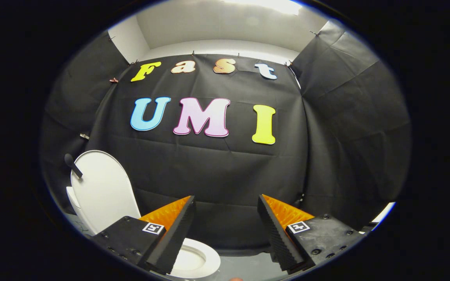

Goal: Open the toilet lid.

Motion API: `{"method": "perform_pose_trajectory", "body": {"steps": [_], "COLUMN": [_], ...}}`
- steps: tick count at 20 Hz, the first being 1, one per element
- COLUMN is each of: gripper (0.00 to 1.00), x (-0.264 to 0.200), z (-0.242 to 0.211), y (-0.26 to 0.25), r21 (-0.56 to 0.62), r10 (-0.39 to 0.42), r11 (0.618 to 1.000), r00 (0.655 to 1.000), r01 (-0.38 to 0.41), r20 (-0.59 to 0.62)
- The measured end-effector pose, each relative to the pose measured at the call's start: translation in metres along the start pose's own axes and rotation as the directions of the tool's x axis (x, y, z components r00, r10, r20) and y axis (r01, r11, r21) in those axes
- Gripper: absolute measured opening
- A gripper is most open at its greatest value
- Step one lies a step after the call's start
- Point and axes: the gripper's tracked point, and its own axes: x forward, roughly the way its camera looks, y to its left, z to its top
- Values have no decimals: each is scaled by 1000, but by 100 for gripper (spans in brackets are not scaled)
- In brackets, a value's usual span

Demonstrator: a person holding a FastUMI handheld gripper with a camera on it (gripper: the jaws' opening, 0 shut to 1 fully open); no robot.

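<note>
Black cloth walls [225,171], bright ceiling light [272,4]

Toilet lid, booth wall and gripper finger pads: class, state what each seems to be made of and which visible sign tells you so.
Toilet lid, standing raised: probably hard plastic, smooth, white, softly glossy.
Booth wall: black cloth, matte; creases and fold lines show.
Finger pads of the open gripper: black, finely ribbed, likely rubber or printed plastic; orange ridged backing looks plastic.
</note>
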Motion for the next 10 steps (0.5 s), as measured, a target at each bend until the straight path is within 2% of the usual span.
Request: {"method": "perform_pose_trajectory", "body": {"steps": [10], "gripper": [99], "x": [-5], "z": [-10], "y": [25], "r21": [-54], "r10": [46], "r11": [997], "r00": [999], "r01": [-46], "r20": [-1]}}
